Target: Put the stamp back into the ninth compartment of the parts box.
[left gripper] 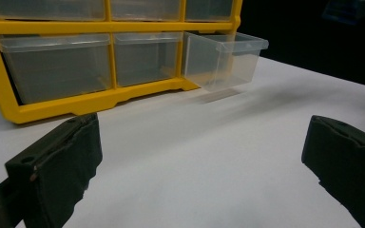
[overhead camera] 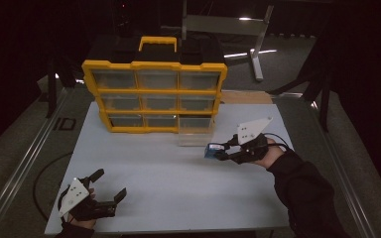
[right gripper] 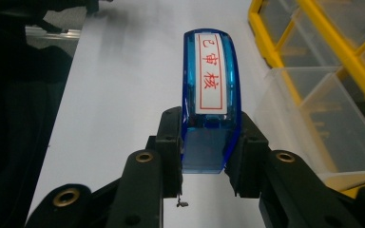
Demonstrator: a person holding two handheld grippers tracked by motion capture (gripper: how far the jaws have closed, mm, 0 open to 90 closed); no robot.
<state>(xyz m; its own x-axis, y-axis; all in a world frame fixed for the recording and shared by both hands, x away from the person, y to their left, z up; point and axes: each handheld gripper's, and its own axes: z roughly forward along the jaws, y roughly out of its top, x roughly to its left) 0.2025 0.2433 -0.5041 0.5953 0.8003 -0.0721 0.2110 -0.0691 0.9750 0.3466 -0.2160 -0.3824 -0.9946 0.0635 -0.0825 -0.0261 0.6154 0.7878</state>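
1. Your left gripper [overhead camera: 110, 191] sits near the tabletop's [overhead camera: 178, 188] front edge, jaws spread wide, holding nothing.
2. Your right gripper [overhead camera: 217, 150] clamps a blue stamp [right gripper: 211, 95], held above the tabletop.
3. Beyond, the yellow drawer cabinet [overhead camera: 154, 91] has its bottom-right clear drawer [left gripper: 223, 59] pulled out.

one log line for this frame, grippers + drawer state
left gripper: open, low over table | right gripper: shut on blue stamp | bottom-right drawer: pulled out of yellow organizer | stamp not yet in drawer
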